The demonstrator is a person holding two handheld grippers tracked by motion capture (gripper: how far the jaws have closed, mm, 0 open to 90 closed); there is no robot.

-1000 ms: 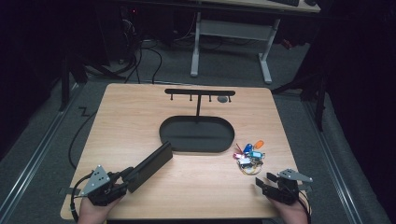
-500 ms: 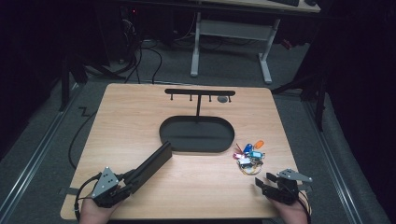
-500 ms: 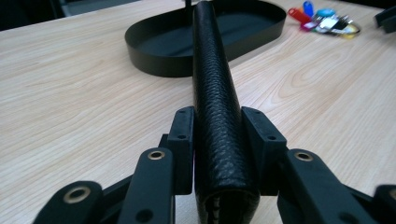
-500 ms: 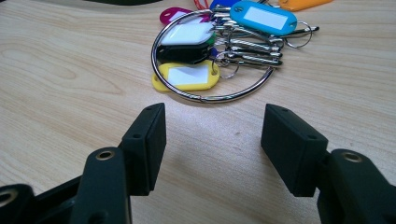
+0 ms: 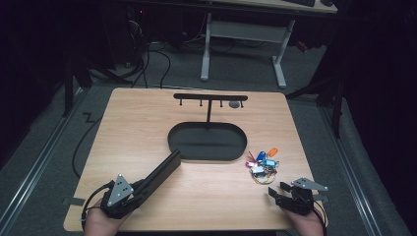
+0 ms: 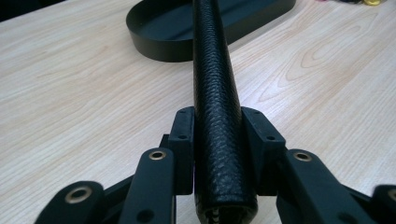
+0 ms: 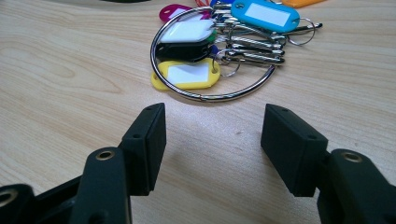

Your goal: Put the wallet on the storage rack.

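My left gripper (image 5: 140,189) sits at the table's near left, shut on one end of a long black leather case (image 5: 164,169). The case points up and right, and its far end reaches the rim of a black oval tray (image 5: 206,142). In the left gripper view the grained case (image 6: 215,93) runs straight out between the pads toward the tray (image 6: 154,46). My right gripper (image 5: 278,191) rests at the near right, open, with nothing between its fingers (image 7: 212,140). Just beyond it lies a ring of keys with coloured tags (image 7: 219,56) (image 5: 263,164).
A black T-shaped stand with small hooks (image 5: 210,97) rises behind the tray. Bare wood lies between the two grippers along the front edge. Beyond the table are dark floor, cables and the legs of a white desk.
My left gripper has shifted a little to the right with the case still in it; the case's far end stays by the tray. The right gripper has not moved.
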